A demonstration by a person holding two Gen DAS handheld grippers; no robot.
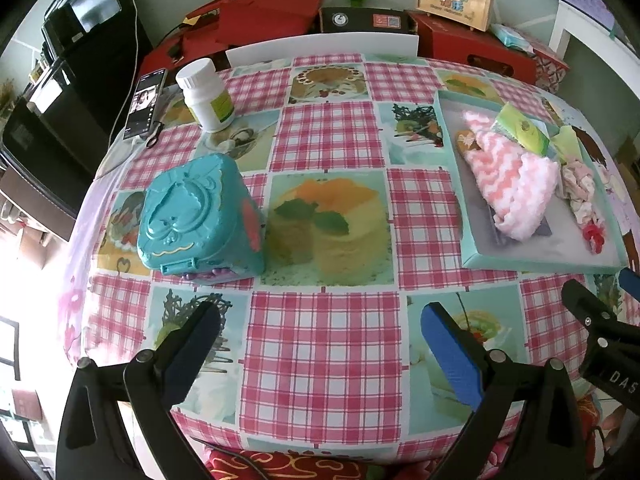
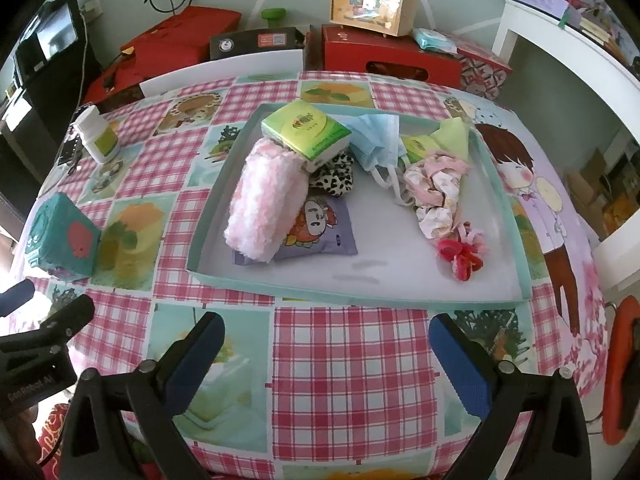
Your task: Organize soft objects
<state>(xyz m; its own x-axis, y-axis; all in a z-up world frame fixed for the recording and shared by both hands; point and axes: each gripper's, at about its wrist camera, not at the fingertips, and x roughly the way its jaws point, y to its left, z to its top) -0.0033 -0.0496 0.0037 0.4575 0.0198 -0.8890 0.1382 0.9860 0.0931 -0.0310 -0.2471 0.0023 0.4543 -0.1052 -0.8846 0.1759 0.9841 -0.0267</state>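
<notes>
The soft things, among them the pink fluffy cloth, tissue pack and face mask, all lie inside the tray, both grippers, left and right, spread and empty over the bench just before it; this fits gathering finished or tidying within the tray pending.

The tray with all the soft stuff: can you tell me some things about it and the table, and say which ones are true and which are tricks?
1. The fluffy pink towel lies inside the tray. True.
2. The green tissue pack sits on the bare tablecloth. False: it is in the tray, resting on the other soft things.
3. The teal box stands outside the tray, on the tablecloth. True.
4. The right gripper is holding the blue face mask. False: its jaws are open and empty, and the mask lies in the tray.
5. The white bottle has its cap on. True.
6. The left gripper is shut. False: its jaws are wide apart.
</notes>
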